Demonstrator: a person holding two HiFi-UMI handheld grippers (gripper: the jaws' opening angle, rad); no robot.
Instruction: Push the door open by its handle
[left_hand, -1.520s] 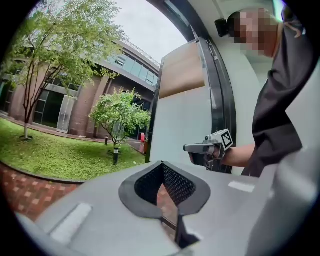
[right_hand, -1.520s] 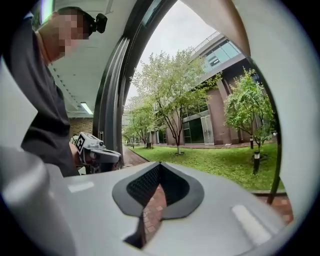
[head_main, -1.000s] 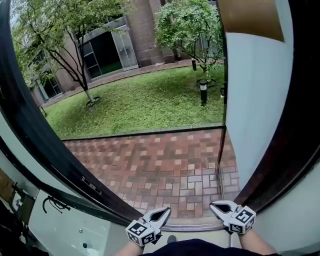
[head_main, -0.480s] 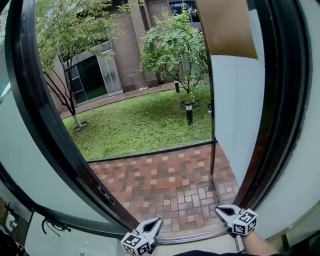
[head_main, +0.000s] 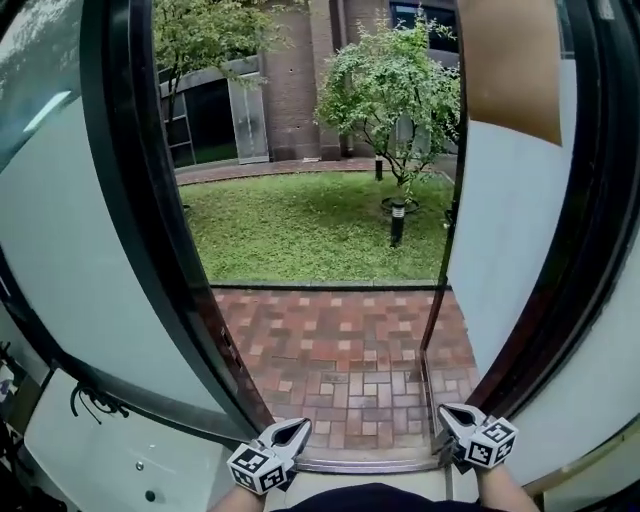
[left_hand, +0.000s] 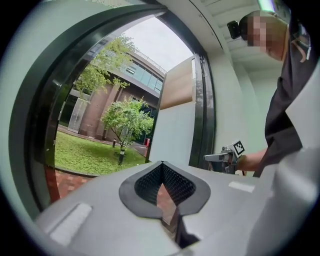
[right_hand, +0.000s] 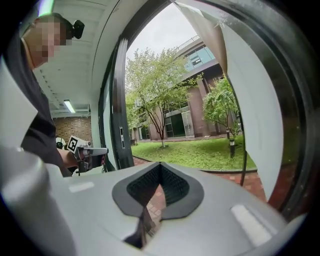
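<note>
The door (head_main: 512, 230) stands open outward, its edge just ahead of the right tongs (head_main: 447, 412). The left tongs (head_main: 298, 427) are well apart from it. Both pairs are pressed together, pinching nothing.

Institutional building doorway (head_main: 150, 250) facing brick courtyard (head_main: 340, 350), lawn (head_main: 300, 230).

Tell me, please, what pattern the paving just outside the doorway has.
The paving is a patchwork of red, pink and grey bricks, seen best in the head view.
</note>
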